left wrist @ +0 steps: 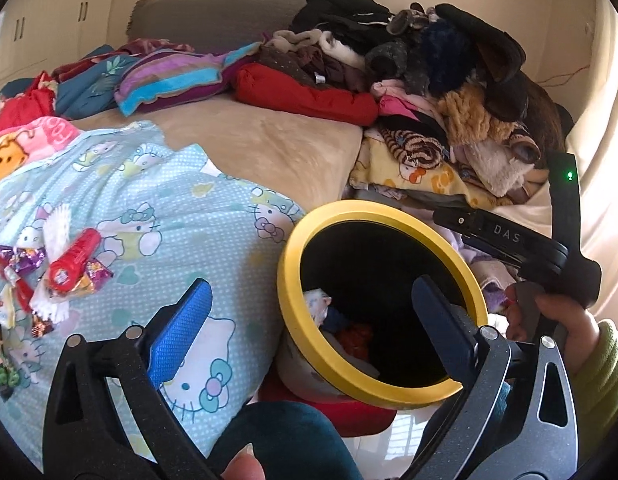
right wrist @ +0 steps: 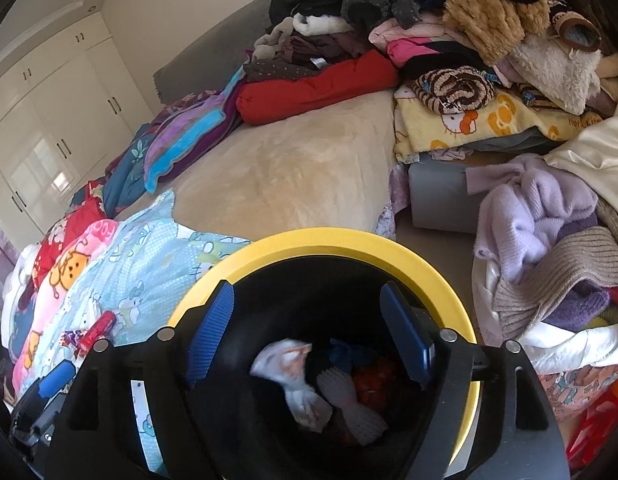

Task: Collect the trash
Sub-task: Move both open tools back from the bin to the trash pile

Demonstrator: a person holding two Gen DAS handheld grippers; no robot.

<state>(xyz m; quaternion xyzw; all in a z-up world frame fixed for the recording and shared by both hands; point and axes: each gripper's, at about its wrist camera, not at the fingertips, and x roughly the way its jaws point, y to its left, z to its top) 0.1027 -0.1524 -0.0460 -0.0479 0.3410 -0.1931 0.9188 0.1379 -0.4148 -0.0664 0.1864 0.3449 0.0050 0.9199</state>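
Bed [left wrist: 265,148] bears quilt [left wrist: 149,216], clothes [left wrist: 409,80], wrappers [left wrist: 69,268].

Bin [right wrist: 389,250]: yellow rim, black inside. Quilt [left wrist: 157,184]: pale blue, white dots, cartoon cats (pastel bows). Tube [left wrist: 75,260] red; gripper pads [left wrist: 181,328] blue, ribbed; bedsheet [left wrist: 269,140] tan.

Left gripper [left wrist: 309,320] is hovering with jaws wide, nothing between them, straddling the near-left rim of the yellow-rimmed bin [left wrist: 389,216]. Trash is sitting inside the bin. Wrappers [left wrist: 69,268] are lying on the blue cartoon blanket [left wrist: 157,200] at left. Right gripper [left wrist: 549,248] is showing at right, a hand [left wrist: 557,316] gripping it.
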